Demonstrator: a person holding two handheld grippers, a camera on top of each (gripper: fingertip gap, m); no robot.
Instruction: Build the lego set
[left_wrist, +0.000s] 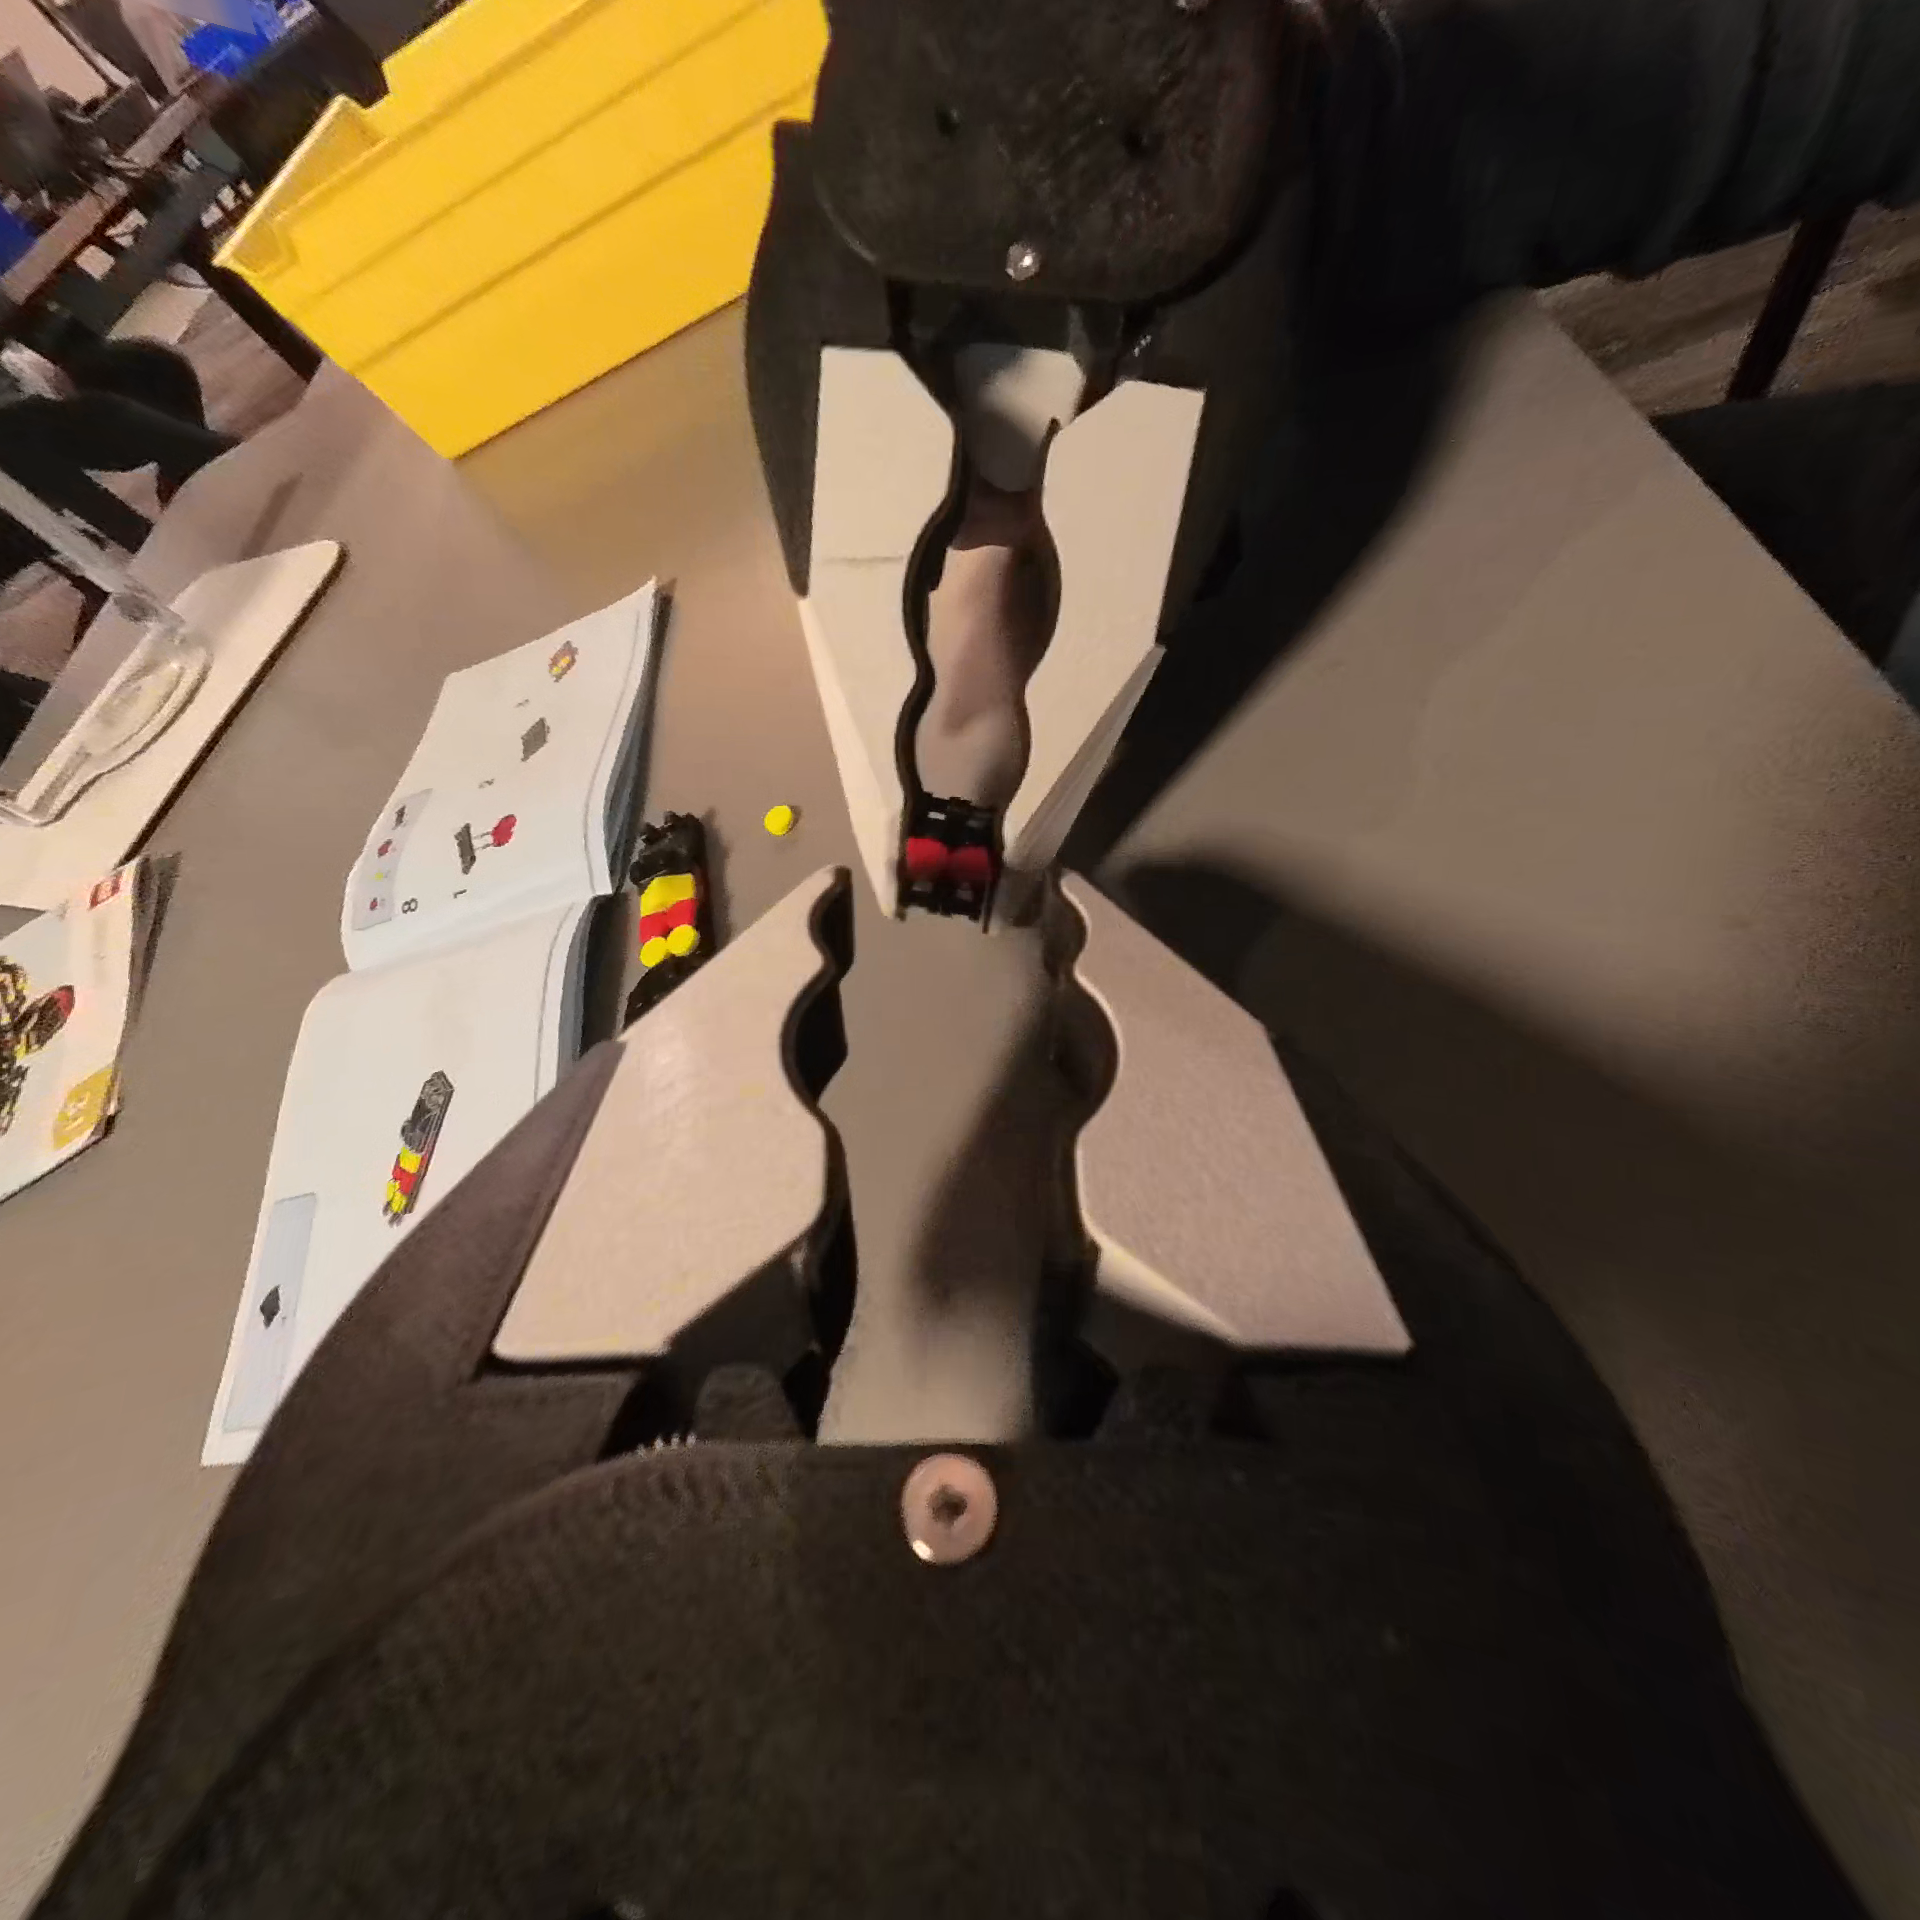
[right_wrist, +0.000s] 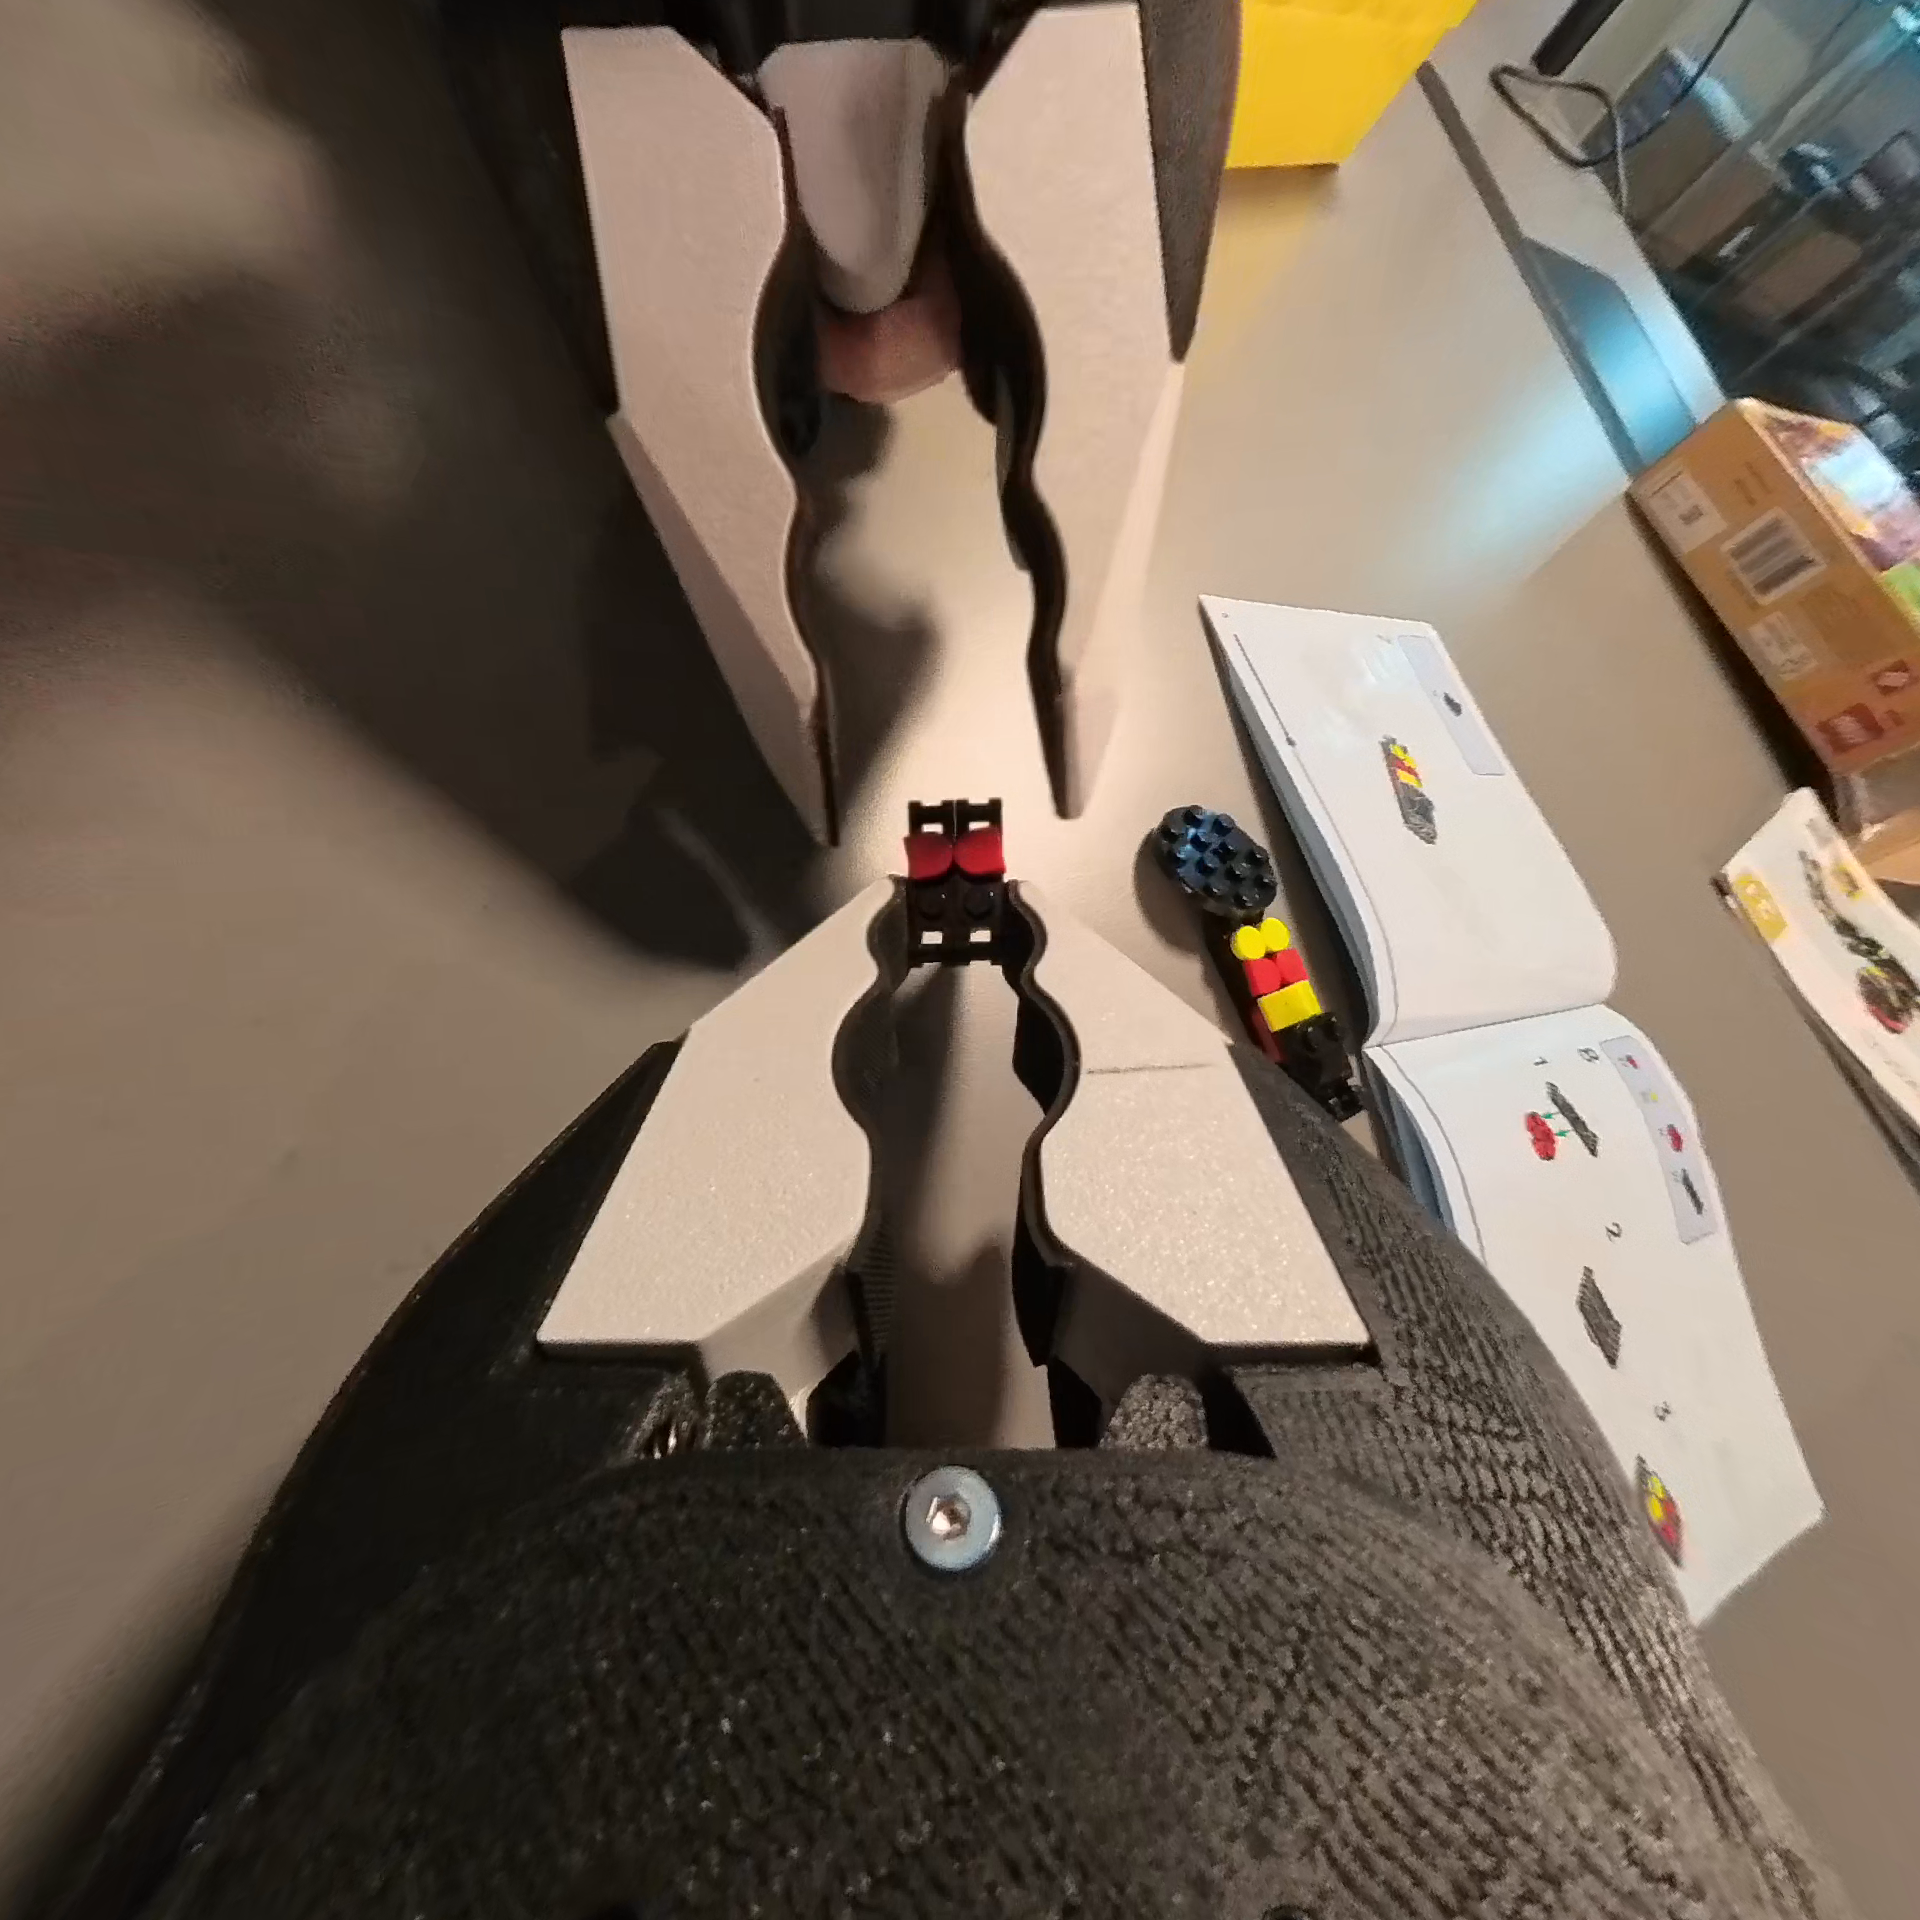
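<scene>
The small black-and-red lego piece (right_wrist: 954, 891) sits pinched between the tips of the right gripper (right_wrist: 954, 914), its two red round studs sticking out past the fingers (right_wrist: 769, 1122). The right fingers are closed down to just the width of the piece and grip its black part on both sides, above the grey desk (right_wrist: 312, 1143). In the left wrist view the same piece (left_wrist: 948, 860) shows at the far gripper's tips.

The left gripper (left_wrist: 951, 904) faces it head on, tip to tip, just short of the piece. Its fingers (left_wrist: 707, 1122) stand partly open with a clear gap between them and nothing held; the right wrist view shows it (right_wrist: 948, 821) likewise empty, tips apart and close to the piece but not touching.

Beside the right gripper a longer build (right_wrist: 1286, 997) lies on the desk, black with yellow and red studs, and at its far end is a dark round plate (right_wrist: 1214, 860); whether the two are joined I cannot tell. A loose yellow stud (left_wrist: 779, 820) lies near the build in the left view. The open booklet (right_wrist: 1455, 935) lies just past the build, touching or nearly so. Farther off are a second leaflet (left_wrist: 62, 1018), a cardboard box (right_wrist: 1797, 582), a yellow bin (left_wrist: 540, 208) and a pale board (left_wrist: 187, 665) with a clear glass thing on it.
</scene>
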